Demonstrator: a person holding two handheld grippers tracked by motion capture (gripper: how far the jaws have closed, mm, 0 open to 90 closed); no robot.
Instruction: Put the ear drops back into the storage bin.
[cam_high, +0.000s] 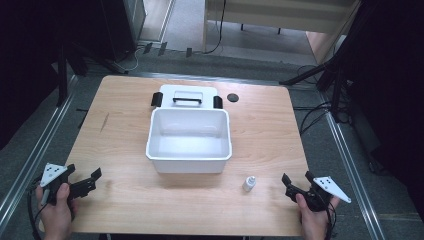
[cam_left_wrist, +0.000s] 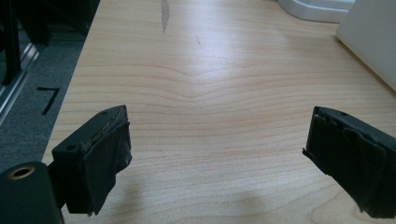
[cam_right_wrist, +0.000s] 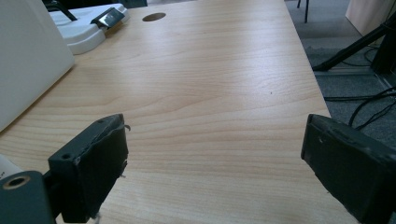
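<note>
On the worktop (cam_high: 125, 200), a small white bottle (cam_high: 249, 183) stands untouched near the right tool (cam_high: 296, 184), in front of the open white bin (cam_high: 189, 161), both tools' jaws apart and empty, the left tool (cam_high: 89, 181) idle.

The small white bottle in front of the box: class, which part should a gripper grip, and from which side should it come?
Probably the small white bottle is best gripped across its round body, below the narrower cap. It stands upright on the table, apart from the white box. The right gripper, open and nearest, could come in level from the bottle's right side.
</note>
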